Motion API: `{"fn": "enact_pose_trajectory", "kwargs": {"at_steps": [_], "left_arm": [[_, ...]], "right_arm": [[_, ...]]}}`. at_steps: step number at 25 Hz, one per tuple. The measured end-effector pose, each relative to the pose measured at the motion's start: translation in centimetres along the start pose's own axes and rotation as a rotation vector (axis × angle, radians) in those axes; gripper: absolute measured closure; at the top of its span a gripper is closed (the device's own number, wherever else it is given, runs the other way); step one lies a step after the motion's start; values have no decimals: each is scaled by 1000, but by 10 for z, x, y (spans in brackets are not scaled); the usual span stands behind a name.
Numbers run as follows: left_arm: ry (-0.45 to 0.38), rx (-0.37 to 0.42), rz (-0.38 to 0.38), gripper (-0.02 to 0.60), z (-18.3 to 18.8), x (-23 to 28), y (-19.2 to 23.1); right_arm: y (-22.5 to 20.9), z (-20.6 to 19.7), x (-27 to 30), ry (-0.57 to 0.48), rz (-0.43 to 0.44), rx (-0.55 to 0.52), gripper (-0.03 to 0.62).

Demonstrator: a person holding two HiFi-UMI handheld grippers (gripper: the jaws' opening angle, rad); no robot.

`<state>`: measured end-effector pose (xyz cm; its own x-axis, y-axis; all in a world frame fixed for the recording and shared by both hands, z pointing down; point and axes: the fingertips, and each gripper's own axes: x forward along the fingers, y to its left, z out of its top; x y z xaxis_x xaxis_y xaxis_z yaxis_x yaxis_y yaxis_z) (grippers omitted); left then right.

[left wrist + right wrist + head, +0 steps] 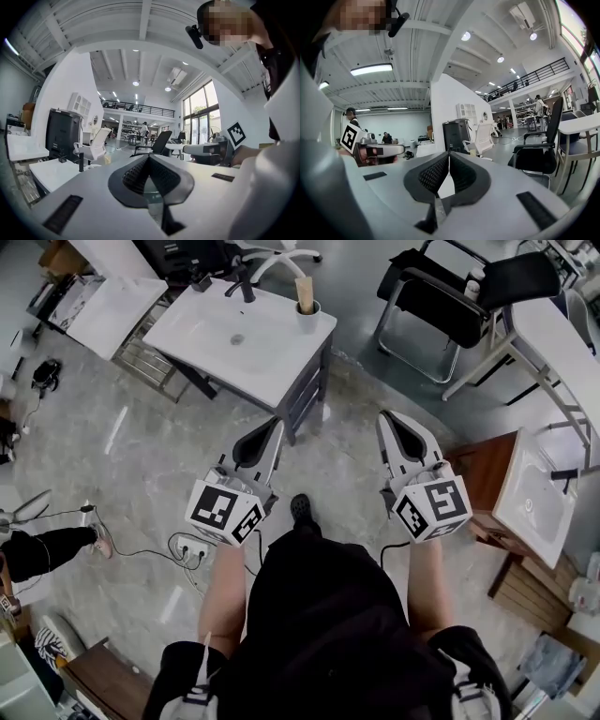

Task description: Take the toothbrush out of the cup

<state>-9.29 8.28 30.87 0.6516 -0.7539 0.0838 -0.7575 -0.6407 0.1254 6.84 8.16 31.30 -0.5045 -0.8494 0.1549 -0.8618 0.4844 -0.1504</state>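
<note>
Head view: the cup (pixel 307 313) stands on the far right corner of the white sink (pixel 216 338), upper middle of frame, just right of the black tap (pixel 246 282). The toothbrush (pixel 305 292) stands upright inside the cup, head end poking above the rim. The left gripper (pixel 265 432) and right gripper (pixel 394 427) are held side by side at mid frame over the grey floor (pixel 141 446). Both point toward the top of the frame and both are well apart from the sink. Black chair (pixel 450 296) at upper right, not involved.

Left gripper view: jaws pressed together at the tips, nothing between them. The white sink and tap show far off at lower left. A small pale thing beside the tap may be the cup, too small to be sure. The other gripper shows at the right edge.

Right gripper view: claw is closed too, black pads meeting at the tip, empty. Only the open room lies ahead, with the other gripper at left.

Progress: nothing of the task is done. The toothbrush is in the cup, untouched. Left to do: get to the sink, open a claw, close it on the toothbrush handle, and lift it straight up clear of the rim. The other claw will probably be needed to steady the cup.
</note>
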Motion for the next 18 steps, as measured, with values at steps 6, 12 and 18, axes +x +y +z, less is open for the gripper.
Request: {"fn": "enact_pose_trajectory", "kwargs": {"at_steps": [6,12,18], "left_arm": [[9,-14,-29,568,-2,17,55],[28,-49,-56,568,-14,25,80],[47,-83,-65,568,-26,38,87]], "right_arm": [[5,1,49,14,-28,9,562],[-1,-10,66,56,-79,29,562],[-6,-15,79,85,-69,32,562]]}}
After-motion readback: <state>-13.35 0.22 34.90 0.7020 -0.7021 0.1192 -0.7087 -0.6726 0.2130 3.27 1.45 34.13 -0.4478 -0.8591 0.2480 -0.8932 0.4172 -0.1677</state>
